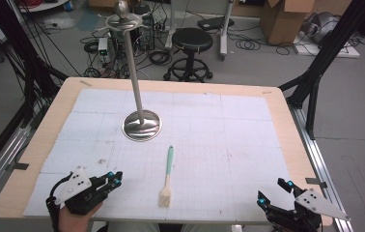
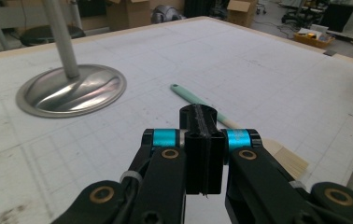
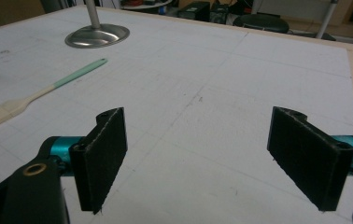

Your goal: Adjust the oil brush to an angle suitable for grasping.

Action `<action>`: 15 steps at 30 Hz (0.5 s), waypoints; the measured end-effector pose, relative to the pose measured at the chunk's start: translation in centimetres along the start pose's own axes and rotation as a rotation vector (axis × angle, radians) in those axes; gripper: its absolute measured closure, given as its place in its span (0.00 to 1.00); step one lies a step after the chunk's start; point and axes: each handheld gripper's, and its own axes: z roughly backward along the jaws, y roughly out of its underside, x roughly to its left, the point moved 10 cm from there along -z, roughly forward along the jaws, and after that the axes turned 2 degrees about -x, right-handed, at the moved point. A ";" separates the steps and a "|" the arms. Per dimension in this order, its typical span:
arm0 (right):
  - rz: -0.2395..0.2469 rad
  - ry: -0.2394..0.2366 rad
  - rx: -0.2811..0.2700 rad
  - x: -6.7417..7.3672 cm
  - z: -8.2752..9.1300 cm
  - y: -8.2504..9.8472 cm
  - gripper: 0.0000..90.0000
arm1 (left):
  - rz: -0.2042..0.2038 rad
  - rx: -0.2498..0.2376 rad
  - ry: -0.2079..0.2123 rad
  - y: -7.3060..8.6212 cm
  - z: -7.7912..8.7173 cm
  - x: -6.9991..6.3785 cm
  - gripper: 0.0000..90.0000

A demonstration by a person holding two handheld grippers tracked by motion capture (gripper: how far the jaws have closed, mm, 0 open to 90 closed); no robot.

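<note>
A pastry brush [image 1: 167, 176] with a mint-green handle and pale bristles lies on the white gridded mat [image 1: 219, 135], bristles toward the front edge. My left gripper [image 1: 114, 180] rests at the front left of the table, its jaws shut together with nothing between them, pointing at the brush. From the left gripper view, the gripper [image 2: 202, 122] sits just short of the brush [image 2: 188, 95]. At the front right corner my right gripper [image 1: 274, 191] stands wide open and empty. The right gripper view has the gripper [image 3: 212, 158] over bare mat, the brush [image 3: 44, 93] well off to its left.
A metal stand with a round base [image 1: 142, 125] and a tall pole [image 1: 132, 63] stands at the mat's middle left, beyond the brush. The wooden table edge [image 1: 287, 121] borders the mat. Behind the table are a black stool [image 1: 191, 41], floor cables and cardboard boxes [image 1: 284, 19].
</note>
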 end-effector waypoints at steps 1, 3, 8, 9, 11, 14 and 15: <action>-0.001 0.000 -0.001 0.0 0.0 0.0 0.21 | 0.001 -0.002 0.007 -0.1 -0.5 -0.3 0.99; -0.004 -0.004 0.002 0.1 -0.1 0.0 0.21 | 0.002 0.003 0.027 -0.4 -1.7 -1.1 0.99; 0.001 -0.012 0.004 0.3 -0.2 0.0 0.21 | -0.008 0.042 0.107 -0.7 -5.7 -4.3 1.00; 0.000 -0.014 0.004 0.3 -0.2 0.0 0.21 | -0.010 0.056 0.127 -0.6 -6.7 -5.1 1.00; 0.000 -0.014 0.007 0.3 -0.2 0.1 0.21 | -0.017 0.079 0.148 -0.3 -8.0 -6.1 1.00; -0.003 -0.016 0.009 0.2 -0.2 0.1 0.21 | -0.023 0.105 0.166 0.0 -9.3 -6.9 0.99; -0.002 -0.017 0.008 0.2 -0.2 0.1 0.21 | -0.020 0.126 0.176 0.3 -10.5 -7.4 1.00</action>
